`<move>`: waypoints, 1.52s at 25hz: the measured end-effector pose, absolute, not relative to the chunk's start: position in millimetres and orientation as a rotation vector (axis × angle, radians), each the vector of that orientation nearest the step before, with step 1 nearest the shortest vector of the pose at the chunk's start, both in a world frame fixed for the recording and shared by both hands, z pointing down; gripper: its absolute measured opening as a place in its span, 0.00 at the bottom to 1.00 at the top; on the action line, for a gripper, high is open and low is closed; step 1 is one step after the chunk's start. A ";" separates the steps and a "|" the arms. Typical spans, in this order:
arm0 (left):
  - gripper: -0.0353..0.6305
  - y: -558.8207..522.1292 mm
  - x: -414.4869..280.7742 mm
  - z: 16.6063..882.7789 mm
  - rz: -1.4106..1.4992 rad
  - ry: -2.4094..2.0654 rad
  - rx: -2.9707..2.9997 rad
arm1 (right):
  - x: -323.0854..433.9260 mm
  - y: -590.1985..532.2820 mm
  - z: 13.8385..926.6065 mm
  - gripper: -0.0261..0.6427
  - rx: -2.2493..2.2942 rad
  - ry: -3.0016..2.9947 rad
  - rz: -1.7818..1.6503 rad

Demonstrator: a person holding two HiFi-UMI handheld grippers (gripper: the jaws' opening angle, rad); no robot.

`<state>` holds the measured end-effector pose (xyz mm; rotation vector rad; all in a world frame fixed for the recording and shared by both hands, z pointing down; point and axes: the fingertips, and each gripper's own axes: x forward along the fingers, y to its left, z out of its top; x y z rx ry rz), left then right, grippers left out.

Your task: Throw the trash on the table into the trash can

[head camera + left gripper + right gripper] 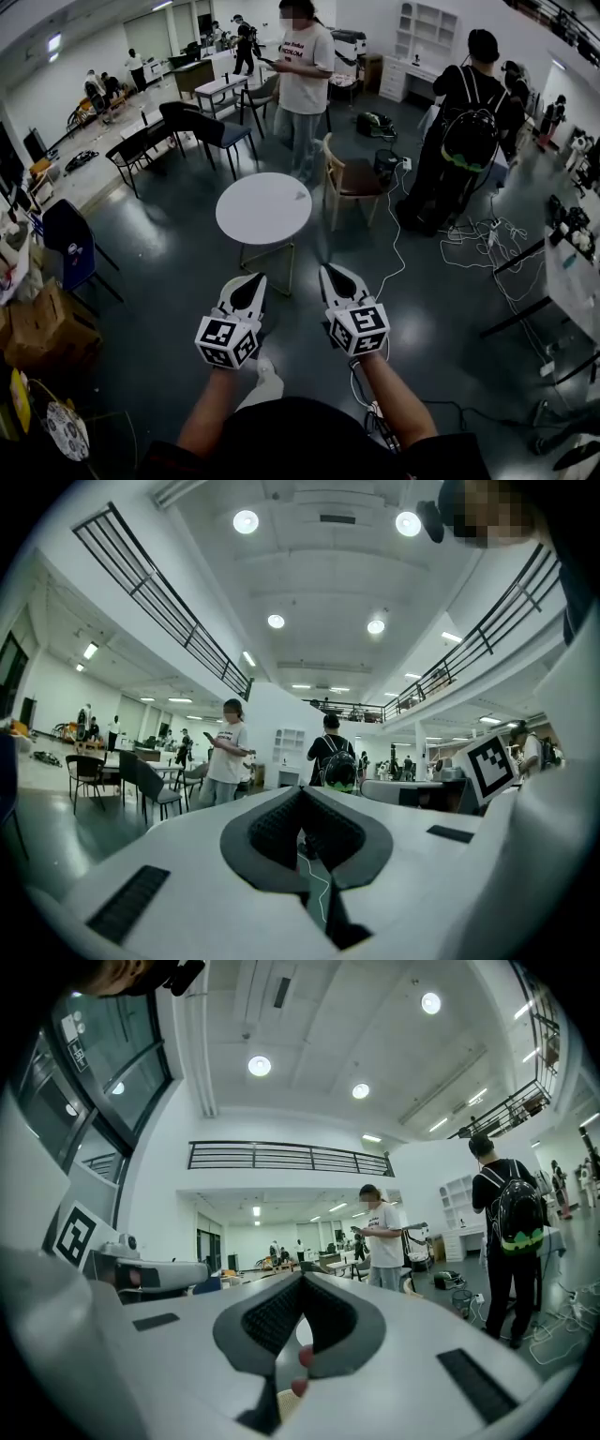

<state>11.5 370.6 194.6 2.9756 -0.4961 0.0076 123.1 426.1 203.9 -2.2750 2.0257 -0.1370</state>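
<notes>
Left gripper (254,279): clenched, jaws pressed together, nothing between them. Right gripper (331,271): likewise clenched and empty, jaws meeting along their dark ribbed pads. Both held level side by side, ahead of the body, aimed toward the round white table (246,214) and well short of it.

Task item: one small pale-grey scrap of trash (300,196), lying on the tabletop close to the right-hand edge. Too small to identify the material. No other litter noted on the table. Trash can not identified with certainty in any view.

Surroundings: wooden chair (350,180) just beside the table on the right; person in a white T-shirt (305,80) standing beyond the table; person with a backpack (467,127) further right; loose cables (401,246) across the floor between chair and operator.

Handling assessment, as judgement only: probably very light and soft, paper or wrapper, crushable without harm. Low profile on a smooth top, so liable to slide or flatten under a jaw rather than lift. Recommended hold: jaws opened first, brought down on either side of the raised middle, one jaw tip tucked under the lifted edge, then a firm pinch. Risk of drop during carry if caught by a corner only.
</notes>
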 end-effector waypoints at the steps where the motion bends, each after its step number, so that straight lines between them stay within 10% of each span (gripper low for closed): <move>1: 0.07 369.0 13.4 197.2 0.013 -0.498 2.972 | 125.2 424.8 205.5 0.07 -2.277 2.025 -0.141; 38: 0.07 100.4 79.4 227.6 0.072 -0.458 2.900 | 202.1 158.1 230.6 0.07 -2.364 1.963 -0.253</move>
